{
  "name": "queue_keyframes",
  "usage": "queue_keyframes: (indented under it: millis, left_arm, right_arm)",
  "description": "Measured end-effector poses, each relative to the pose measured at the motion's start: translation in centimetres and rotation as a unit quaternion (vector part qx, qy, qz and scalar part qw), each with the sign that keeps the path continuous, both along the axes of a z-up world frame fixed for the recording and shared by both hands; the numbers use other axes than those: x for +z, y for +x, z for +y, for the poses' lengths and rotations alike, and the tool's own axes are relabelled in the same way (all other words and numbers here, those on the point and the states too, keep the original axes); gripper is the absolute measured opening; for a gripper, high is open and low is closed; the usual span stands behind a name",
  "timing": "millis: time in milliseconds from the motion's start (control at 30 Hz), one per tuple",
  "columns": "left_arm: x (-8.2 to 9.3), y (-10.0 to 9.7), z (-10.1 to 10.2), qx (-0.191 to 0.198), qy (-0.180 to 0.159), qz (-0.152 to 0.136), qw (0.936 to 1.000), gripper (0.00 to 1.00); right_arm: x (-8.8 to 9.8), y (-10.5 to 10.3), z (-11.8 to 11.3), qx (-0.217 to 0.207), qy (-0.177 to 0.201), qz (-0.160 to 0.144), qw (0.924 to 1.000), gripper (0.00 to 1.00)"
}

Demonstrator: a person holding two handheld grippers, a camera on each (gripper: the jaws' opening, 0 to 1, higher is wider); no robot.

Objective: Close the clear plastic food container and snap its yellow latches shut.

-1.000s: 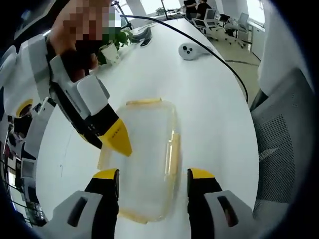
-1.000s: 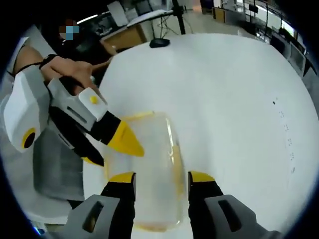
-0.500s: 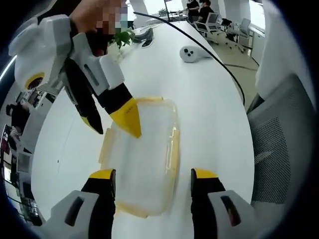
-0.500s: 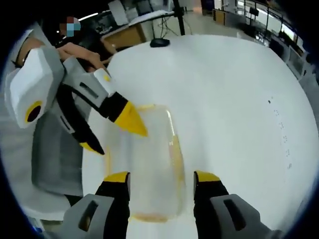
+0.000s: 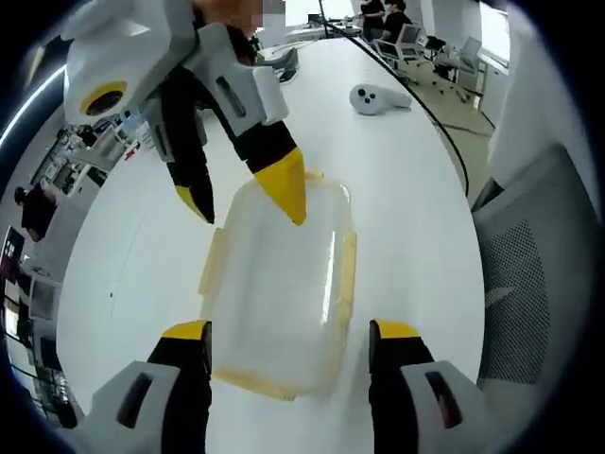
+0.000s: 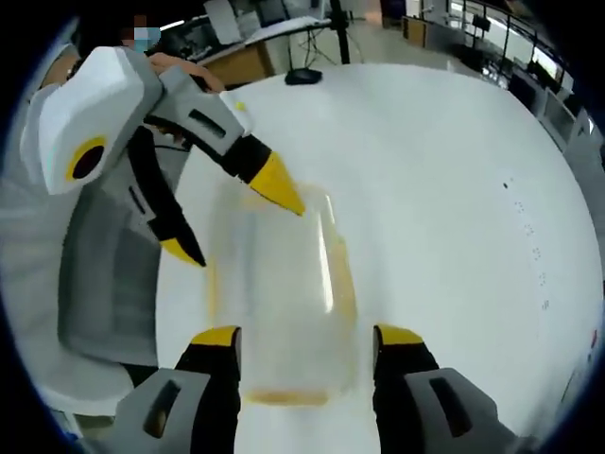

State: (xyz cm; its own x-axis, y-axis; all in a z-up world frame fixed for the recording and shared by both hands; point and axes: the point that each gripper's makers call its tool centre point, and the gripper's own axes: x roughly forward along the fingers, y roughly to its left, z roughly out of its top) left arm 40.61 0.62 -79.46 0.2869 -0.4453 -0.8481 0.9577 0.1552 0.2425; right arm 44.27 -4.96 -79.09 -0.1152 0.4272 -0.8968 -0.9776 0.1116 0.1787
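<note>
- Left gripper view, L side: we see the right gripper [image 5: 248, 196] coming in from upper left, jaws apart, one yellow tip over the far end of the container [image 5: 276, 298], the other tip off its left edge above the table [image 5: 397, 189]. Can't tell if either tip touches.
- Centre: container lies flat on the white table, lid on; yellow latches [image 5: 347, 277] along its sides and ends. Can't tell if they're snapped.
- Bottom: our left gripper [image 5: 292, 331] has jaws wide apart, straddling the near end, gripping nothing.
- Right: a mesh chair [image 5: 529, 284] by the table edge; a white device [image 5: 378, 97] w/ black cable further up.
- Right gripper view, L side: left gripper [image 6: 241, 219] enters, jaws apart, upper tip over the container's [image 6: 284, 303] far corner.
- Bottom: right gripper's [image 6: 305, 333] own jaws apart, either side of the near end, holding nothing. Container is blurred here.
</note>
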Motion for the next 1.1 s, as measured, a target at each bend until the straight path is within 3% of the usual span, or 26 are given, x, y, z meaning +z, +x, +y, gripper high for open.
queue_keyframes:
  millis: [500, 1100]
  left_arm:
    - [-0.7, 1.2, 1.0, 0.003, 0.014, 0.024, 0.9996, 0.81]
    - [-1.6, 1.3, 1.1, -0.012, 0.03, 0.041, 0.9986, 0.83]
  right_arm:
    - [-0.4, -1.4, -1.3, -0.004, 0.0, -0.003, 1.0, 0.64]
    - [-0.6, -2.2, -1.9, 0.002, -0.002, -0.044, 0.999, 0.74]
